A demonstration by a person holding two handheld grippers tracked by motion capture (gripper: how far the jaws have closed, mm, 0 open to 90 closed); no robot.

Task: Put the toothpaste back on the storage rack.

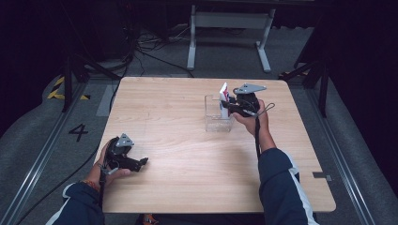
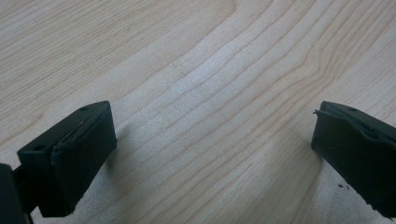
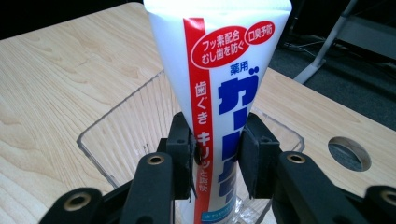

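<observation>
At lower left, the left gripper is held gaping over the bare wooden table, empty. Right of centre, the white toothpaste tube with a red stripe and blue Japanese lettering, reading 薬用, is clamped upright by the right gripper, lower end inside the clear plastic box.

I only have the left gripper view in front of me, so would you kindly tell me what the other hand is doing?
Observer: The right gripper is shut on a white toothpaste tube, held upright.
Operator: Thank you. Where is the tube going?
Observer: Its lower end sits inside a clear plastic container on the table.
Operator: And where is my left gripper relative to that?
Observer: The left gripper is open, near the table's front left edge, well apart from the container.
</observation>
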